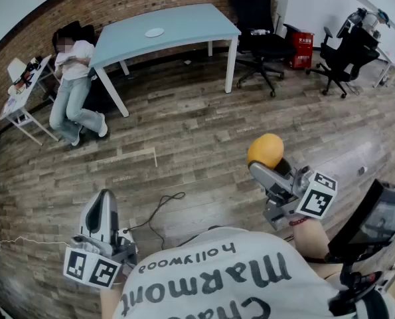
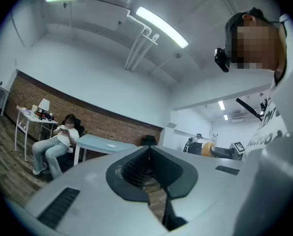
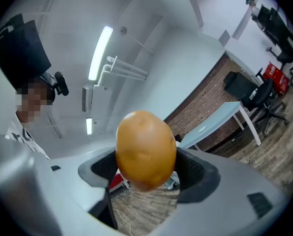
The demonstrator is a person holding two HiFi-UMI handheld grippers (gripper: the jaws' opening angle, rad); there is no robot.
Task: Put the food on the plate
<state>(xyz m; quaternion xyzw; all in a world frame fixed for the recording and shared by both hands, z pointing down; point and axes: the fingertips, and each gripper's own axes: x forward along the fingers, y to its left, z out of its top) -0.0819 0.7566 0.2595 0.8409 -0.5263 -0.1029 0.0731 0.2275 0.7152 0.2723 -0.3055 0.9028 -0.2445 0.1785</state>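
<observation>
My right gripper [image 1: 269, 163] is shut on a round orange-yellow food item [image 1: 265, 150], held up above the wooden floor. In the right gripper view the food [image 3: 146, 149] fills the space between the dark pads and rises past them. My left gripper [image 1: 106, 198] hangs low at the left with its jaws together and nothing in them; in its own view the left gripper [image 2: 148, 163] shows only a thin slit between the pads. A small white plate [image 1: 155, 32] lies on the light blue table [image 1: 190, 22] far across the room, well away from both grippers.
A person [image 1: 71, 78] sits left of the table beside a small white side table [image 1: 21, 92]. Black office chairs [image 1: 258, 25] [image 1: 346, 52] and a red box [image 1: 301, 48] stand at the back right. A thin cable [image 1: 160, 208] lies on the floor. A dark screen [image 1: 383, 218] is at my right.
</observation>
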